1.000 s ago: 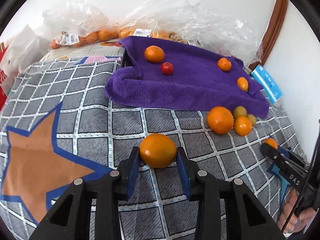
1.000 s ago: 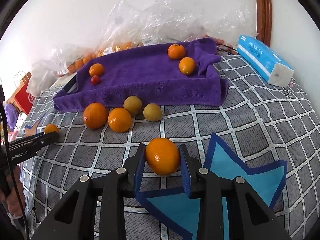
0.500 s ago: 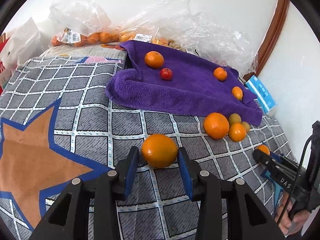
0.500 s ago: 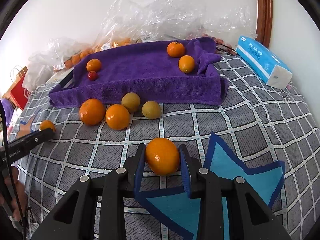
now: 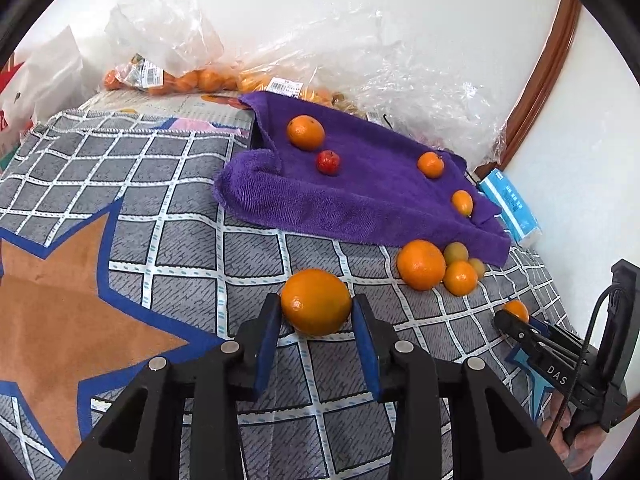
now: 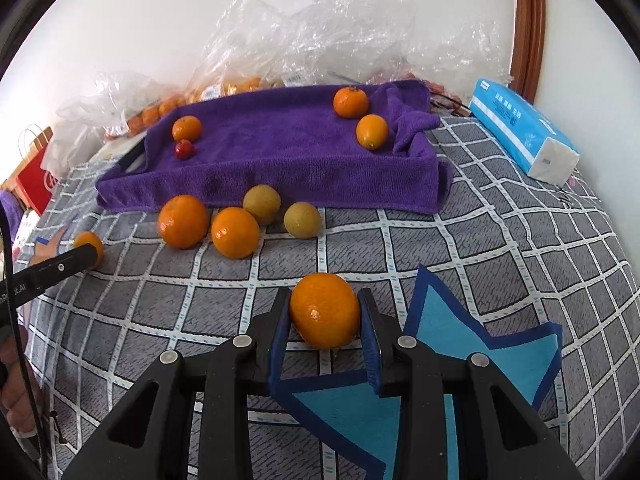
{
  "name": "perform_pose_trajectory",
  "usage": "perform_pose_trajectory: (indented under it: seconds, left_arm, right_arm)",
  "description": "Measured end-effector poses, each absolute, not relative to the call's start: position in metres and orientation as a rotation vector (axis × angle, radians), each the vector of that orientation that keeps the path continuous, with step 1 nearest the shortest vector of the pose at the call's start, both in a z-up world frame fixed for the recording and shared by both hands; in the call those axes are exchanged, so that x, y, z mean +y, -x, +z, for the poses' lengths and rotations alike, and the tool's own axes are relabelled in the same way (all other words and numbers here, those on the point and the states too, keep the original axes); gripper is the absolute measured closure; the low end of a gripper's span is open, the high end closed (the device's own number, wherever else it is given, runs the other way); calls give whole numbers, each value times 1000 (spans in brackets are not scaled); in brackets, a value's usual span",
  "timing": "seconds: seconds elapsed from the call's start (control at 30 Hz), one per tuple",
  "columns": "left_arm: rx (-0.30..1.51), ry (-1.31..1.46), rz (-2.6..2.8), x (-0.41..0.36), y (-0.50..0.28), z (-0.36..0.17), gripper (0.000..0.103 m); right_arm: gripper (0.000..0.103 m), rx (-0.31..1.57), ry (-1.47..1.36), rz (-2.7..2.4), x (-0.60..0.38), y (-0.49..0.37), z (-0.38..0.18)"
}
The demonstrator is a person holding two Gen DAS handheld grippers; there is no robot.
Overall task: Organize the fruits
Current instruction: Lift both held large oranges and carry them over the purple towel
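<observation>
- Now, left gripper (image 5: 316, 312): jaws closing on an orange (image 5: 316, 301), blue pads against its two sides at the widest part. The fruit looks to rest low on the quilt (image 5: 180, 240); I cannot tell if it is lifted.
- Right gripper (image 6: 325, 314): clamped on a second orange (image 6: 325, 310), pads square at 3 and 9 o'clock across its middle.
- Handling, by judgement: round, firm, light for its size, with a waxy, somewhat slick rind. It will roll or squirt forward if pinched off-centre. Take it across the belly with moderate squeeze; hard pressure would bruise it.
- From the right view, four loose fruits sit at 11 o'clock of the held one: two oranges (image 6: 184, 221) (image 6: 235, 232) touching, two yellow-green fruits (image 6: 262, 204) (image 6: 302, 219) just behind.
- Beyond them lies the purple towel (image 6: 280, 148), with raised edges like a tray, holding four orange fruits and one small red fruit (image 6: 184, 149).
- Plastic bags (image 6: 320, 28) of more fruit are piled against the wall at 12 o'clock; a tissue pack (image 6: 520, 132) lies at 2 o'clock.
- Likely destination is the towel: soft, so set down gently and fruit should stay put.
</observation>
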State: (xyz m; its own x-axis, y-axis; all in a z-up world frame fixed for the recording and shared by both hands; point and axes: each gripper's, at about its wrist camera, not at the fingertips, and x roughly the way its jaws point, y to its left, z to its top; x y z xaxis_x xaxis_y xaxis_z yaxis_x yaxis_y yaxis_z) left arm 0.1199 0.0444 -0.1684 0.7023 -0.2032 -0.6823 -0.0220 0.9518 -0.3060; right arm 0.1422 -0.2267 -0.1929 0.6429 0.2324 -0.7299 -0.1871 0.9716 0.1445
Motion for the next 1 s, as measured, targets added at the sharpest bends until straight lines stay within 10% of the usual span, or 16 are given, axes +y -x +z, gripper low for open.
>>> perform_pose_trajectory:
  seconds: [1.0]
  left_arm:
    - [602, 331, -37, 56, -99, -145, 69]
  right_arm:
    - [70, 723, -133, 248, -239, -125, -178]
